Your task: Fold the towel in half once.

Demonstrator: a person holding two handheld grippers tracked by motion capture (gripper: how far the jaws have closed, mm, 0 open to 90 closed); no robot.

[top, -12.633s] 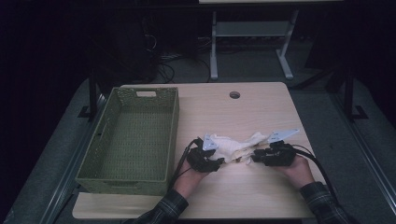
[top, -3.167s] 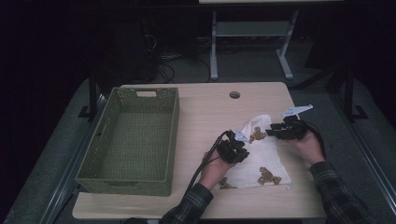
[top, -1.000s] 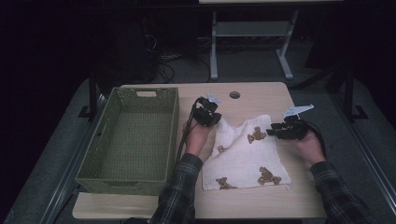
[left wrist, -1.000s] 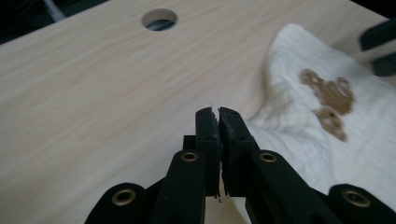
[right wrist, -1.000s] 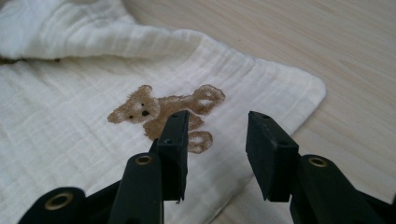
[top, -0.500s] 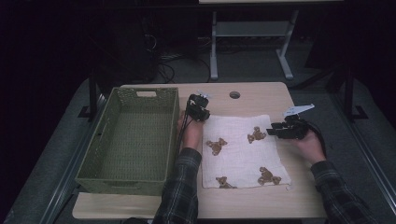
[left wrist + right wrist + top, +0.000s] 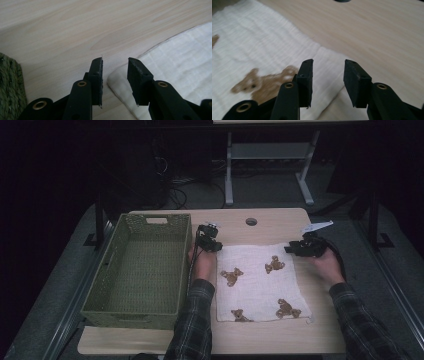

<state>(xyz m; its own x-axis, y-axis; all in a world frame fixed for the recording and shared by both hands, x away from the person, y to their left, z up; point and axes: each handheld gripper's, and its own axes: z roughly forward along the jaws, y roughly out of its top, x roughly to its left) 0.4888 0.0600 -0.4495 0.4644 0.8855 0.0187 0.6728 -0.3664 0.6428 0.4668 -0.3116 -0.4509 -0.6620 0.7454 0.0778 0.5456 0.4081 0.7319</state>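
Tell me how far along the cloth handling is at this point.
Done: the bear-print cloth lies spread flat on the table. In hand: nothing is gripped; the left gripper, its jaws just opening, and the right gripper each stand open over a far corner. Left: probably folding it and putting it in the empty basket.

We see a soft, ribbed white cloth (image 7: 260, 282) on pale matt wood table (image 7: 280, 222). The green basket (image 7: 142, 265) looks woven and rough.
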